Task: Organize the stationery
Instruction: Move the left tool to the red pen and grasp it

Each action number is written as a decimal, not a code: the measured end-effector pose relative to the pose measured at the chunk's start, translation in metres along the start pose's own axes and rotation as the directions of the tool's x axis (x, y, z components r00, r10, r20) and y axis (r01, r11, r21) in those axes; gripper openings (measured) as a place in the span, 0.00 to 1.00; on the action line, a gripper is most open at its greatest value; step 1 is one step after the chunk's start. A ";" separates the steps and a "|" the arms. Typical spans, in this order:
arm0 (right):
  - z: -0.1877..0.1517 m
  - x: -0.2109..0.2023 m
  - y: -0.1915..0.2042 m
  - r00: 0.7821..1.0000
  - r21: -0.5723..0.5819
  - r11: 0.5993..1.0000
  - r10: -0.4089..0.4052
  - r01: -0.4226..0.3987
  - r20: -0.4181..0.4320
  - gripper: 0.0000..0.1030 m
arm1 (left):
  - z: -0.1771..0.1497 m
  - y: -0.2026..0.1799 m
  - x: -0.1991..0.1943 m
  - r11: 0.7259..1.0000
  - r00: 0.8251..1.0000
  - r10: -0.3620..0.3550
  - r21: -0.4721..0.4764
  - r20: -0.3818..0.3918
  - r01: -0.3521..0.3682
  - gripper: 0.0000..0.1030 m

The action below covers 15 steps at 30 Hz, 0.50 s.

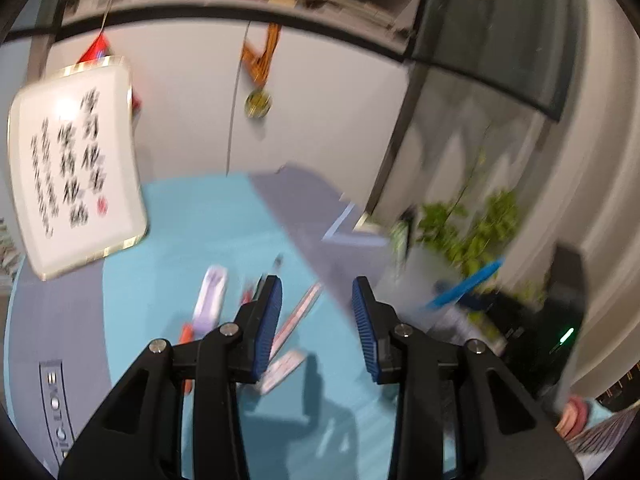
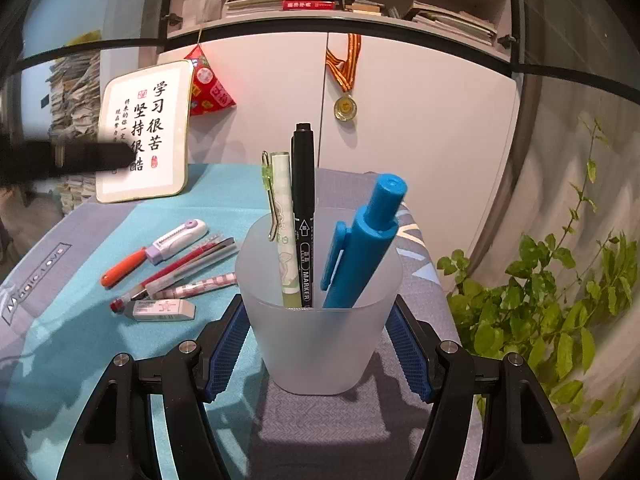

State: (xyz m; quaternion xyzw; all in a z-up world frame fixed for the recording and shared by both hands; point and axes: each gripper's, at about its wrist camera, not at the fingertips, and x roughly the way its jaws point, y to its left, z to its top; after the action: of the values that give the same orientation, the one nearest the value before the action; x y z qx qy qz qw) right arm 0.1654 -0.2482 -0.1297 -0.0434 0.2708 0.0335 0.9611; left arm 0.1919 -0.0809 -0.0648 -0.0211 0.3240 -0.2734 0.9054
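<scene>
In the right wrist view a frosted plastic cup (image 2: 320,344) stands on the mat between the fingers of my right gripper (image 2: 320,344), whose blue pads press its sides. The cup holds a blue pen (image 2: 360,248), a black marker (image 2: 303,216) and a green-clipped pen (image 2: 282,224). Left of it lie a purple correction tape (image 2: 176,242), an orange-handled tool (image 2: 122,270), a red pen (image 2: 180,268), a checked pen (image 2: 196,286) and an eraser (image 2: 162,310). My left gripper (image 1: 316,312) is open and empty, above these items, blurred; the correction tape (image 1: 210,300) shows there.
A framed calligraphy board (image 2: 146,136) leans against the white cabinet (image 2: 420,140) at the back left. A medal (image 2: 345,108) hangs on the cabinet. A green plant (image 2: 540,300) stands at the right. The teal and grey mat (image 2: 60,320) covers the table.
</scene>
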 end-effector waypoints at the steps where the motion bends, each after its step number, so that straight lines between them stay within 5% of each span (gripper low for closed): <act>1: 0.000 0.000 0.000 1.000 0.001 1.000 0.001 -0.001 0.000 0.68 | -0.006 0.004 0.004 1.000 1.000 0.010 -0.001 -0.022 -0.010 0.30; 8: 0.000 0.001 0.000 1.000 0.001 1.000 -0.001 0.001 0.000 0.68 | -0.033 0.012 0.023 0.991 0.986 0.118 0.084 -0.115 -0.108 0.29; 15: 0.000 0.001 0.000 1.000 0.001 1.000 0.000 0.000 -0.001 0.68 | -0.055 0.041 0.033 0.986 0.969 0.164 0.065 -0.187 -0.155 0.28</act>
State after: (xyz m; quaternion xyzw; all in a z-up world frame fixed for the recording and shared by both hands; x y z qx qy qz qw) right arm 0.1666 -0.2479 -0.1304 -0.0429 0.2711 0.0331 0.9610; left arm 0.1997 -0.0549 -0.1360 0.0542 0.4032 -0.2085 0.8894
